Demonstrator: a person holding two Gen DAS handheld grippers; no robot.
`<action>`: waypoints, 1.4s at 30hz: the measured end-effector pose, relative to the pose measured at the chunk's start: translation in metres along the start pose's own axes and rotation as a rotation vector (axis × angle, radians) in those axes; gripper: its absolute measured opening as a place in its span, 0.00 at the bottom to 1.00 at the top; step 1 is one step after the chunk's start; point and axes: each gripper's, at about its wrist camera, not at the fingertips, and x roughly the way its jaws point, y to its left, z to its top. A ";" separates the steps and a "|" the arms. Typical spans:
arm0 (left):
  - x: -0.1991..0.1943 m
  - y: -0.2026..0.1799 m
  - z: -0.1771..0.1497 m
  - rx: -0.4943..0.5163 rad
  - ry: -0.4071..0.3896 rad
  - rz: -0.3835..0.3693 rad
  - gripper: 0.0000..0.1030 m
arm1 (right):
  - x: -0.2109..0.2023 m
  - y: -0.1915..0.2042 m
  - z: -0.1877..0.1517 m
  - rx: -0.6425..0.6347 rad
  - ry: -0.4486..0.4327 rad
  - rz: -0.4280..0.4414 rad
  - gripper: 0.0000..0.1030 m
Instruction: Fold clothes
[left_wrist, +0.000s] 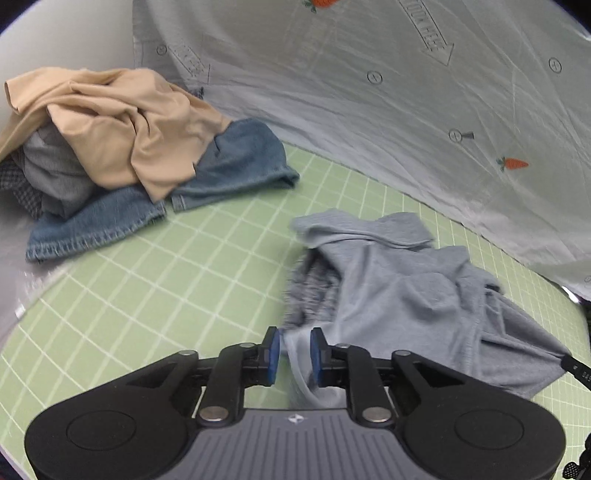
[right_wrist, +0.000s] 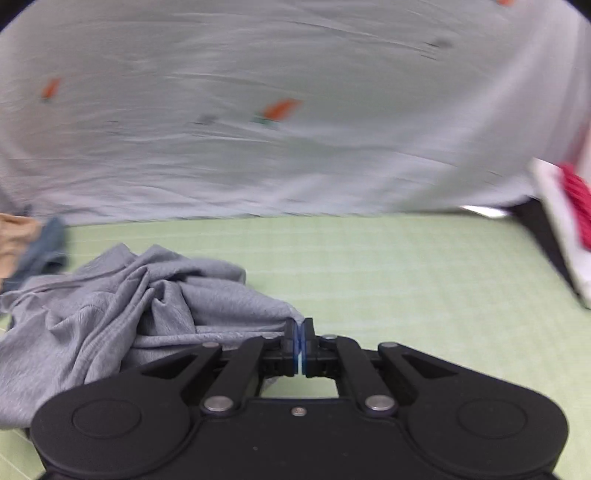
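Note:
A crumpled grey garment (left_wrist: 406, 306) lies on the green grid mat (left_wrist: 184, 280). My left gripper (left_wrist: 294, 345) has its blue pads a small gap apart, with a hem of the grey garment running between them. In the right wrist view the same grey garment (right_wrist: 122, 314) is bunched at the left, and my right gripper (right_wrist: 299, 332) is shut on one of its corners, pulling the cloth taut. The tip of my right gripper shows at the right edge of the left wrist view (left_wrist: 576, 367), holding the garment's far corner.
A pile of clothes stands at the back left: a tan garment (left_wrist: 122, 125) over blue jeans (left_wrist: 229, 162) and grey pieces. A white carrot-print sheet (left_wrist: 406, 110) hangs behind the mat. A white item with red cloth (right_wrist: 569, 225) is at the right.

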 end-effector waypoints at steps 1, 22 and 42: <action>0.003 -0.007 -0.009 -0.010 0.022 0.000 0.33 | 0.001 -0.022 -0.004 0.007 0.022 -0.019 0.02; 0.080 -0.071 0.006 -0.013 0.120 0.072 0.73 | 0.078 -0.075 0.026 0.079 0.089 0.178 0.54; 0.109 -0.057 0.025 -0.031 0.131 0.077 0.04 | 0.122 -0.060 0.067 -0.112 0.017 0.173 0.01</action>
